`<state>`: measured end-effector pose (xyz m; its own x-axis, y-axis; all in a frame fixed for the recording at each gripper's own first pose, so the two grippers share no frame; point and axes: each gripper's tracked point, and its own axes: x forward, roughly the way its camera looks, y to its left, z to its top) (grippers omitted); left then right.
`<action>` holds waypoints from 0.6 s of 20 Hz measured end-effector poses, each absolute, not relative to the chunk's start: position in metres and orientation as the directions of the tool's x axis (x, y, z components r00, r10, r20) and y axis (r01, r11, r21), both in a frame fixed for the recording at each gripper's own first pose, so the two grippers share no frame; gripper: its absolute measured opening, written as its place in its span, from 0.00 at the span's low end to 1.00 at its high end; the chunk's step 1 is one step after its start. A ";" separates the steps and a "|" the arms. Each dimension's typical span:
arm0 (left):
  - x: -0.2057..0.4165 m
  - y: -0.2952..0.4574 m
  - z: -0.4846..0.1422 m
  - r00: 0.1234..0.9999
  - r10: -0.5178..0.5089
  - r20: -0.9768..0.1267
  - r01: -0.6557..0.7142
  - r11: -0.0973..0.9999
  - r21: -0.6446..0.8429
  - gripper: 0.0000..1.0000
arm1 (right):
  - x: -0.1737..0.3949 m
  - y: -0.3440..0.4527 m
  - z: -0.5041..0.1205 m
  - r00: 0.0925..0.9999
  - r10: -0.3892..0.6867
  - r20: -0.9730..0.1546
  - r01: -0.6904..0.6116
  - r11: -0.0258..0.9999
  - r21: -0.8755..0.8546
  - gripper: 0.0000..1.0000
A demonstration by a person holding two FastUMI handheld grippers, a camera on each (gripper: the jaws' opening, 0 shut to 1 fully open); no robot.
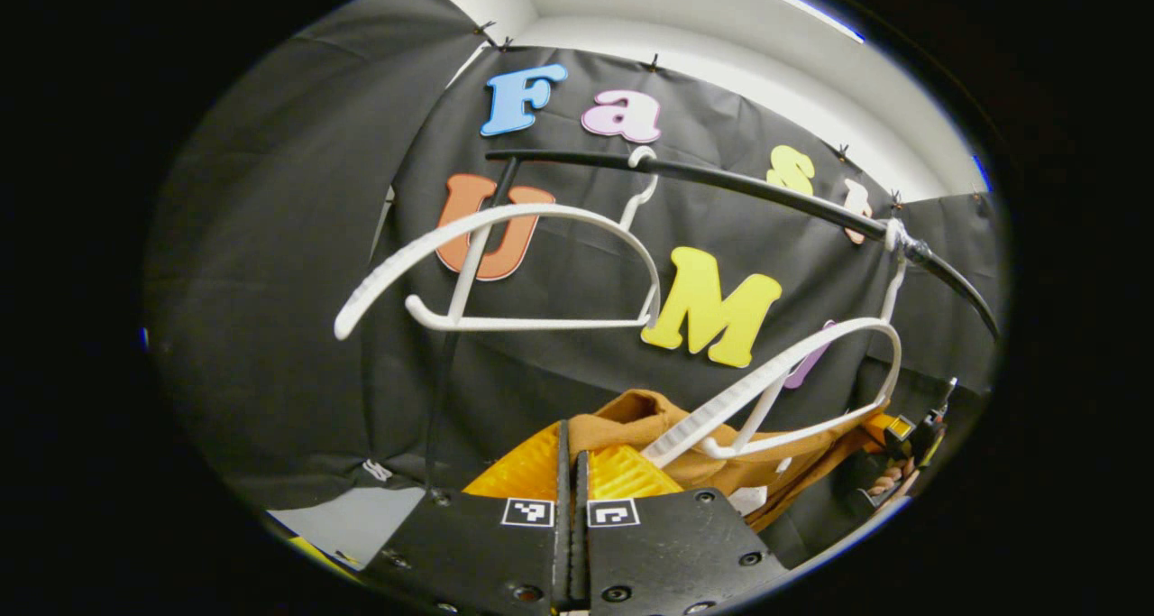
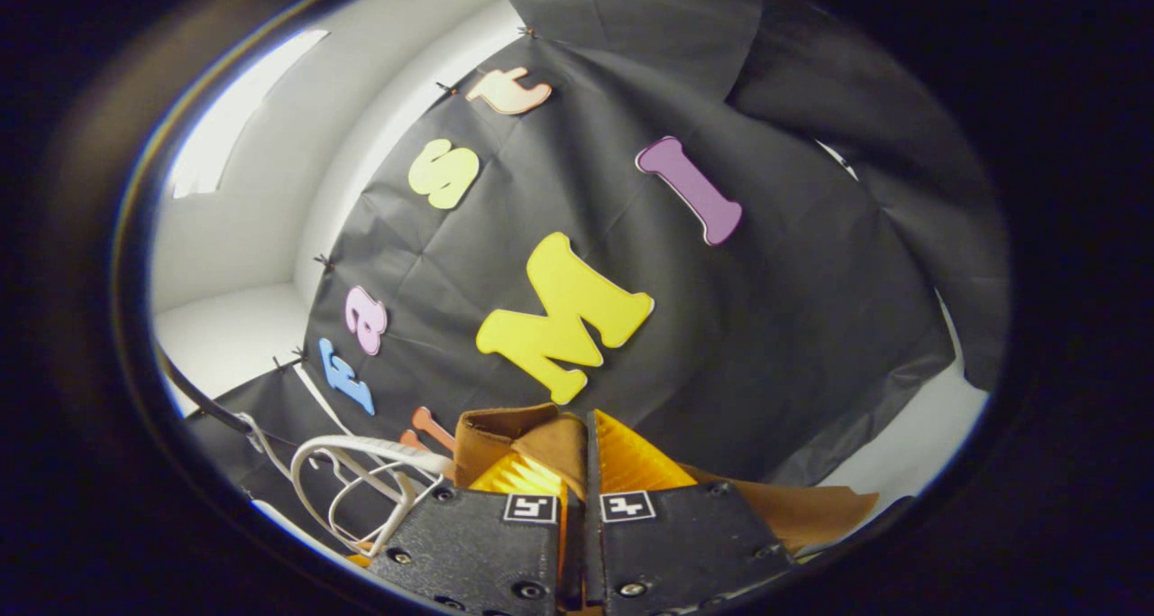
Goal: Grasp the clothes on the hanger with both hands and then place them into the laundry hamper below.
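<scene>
A brown garment (image 1: 663, 422) hangs partly off a white hanger (image 1: 811, 372) on the black rail (image 1: 739, 186). In the left gripper view my left gripper (image 1: 572, 440) has its yellow pads (image 1: 527, 472) pressed together, with the garment's edge at their tips. Far right in that view are the other gripper (image 1: 912, 436) and the hand holding it. In the right gripper view my right gripper (image 2: 586, 431) is shut on a fold of the brown garment (image 2: 505, 440), which bunches over the left pad (image 2: 523, 476) and trails off to the right.
A second, bare white hanger (image 1: 505, 269) hangs on the rail to the left of the first. In the right gripper view, both white hangers (image 2: 361, 476) and the rail (image 2: 206, 402) sit at lower left. The booth's black cloth wall stands close behind.
</scene>
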<state>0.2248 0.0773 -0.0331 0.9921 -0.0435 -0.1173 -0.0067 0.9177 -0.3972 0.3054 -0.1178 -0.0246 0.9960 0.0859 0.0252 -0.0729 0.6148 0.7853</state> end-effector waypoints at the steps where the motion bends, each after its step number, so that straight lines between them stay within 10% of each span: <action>1: 0.225 0.078 -0.039 0.991 -0.046 -0.127 -0.010 0.912 -0.409 0.05 | 0.304 -0.117 -0.032 0.996 0.090 0.010 -0.063 0.611 0.789 0.04; 12: 0.191 0.084 -0.066 0.983 -0.050 -0.176 -0.025 0.916 -0.401 0.00 | 0.265 -0.095 -0.093 0.988 0.119 -0.098 0.002 0.625 0.780 0.04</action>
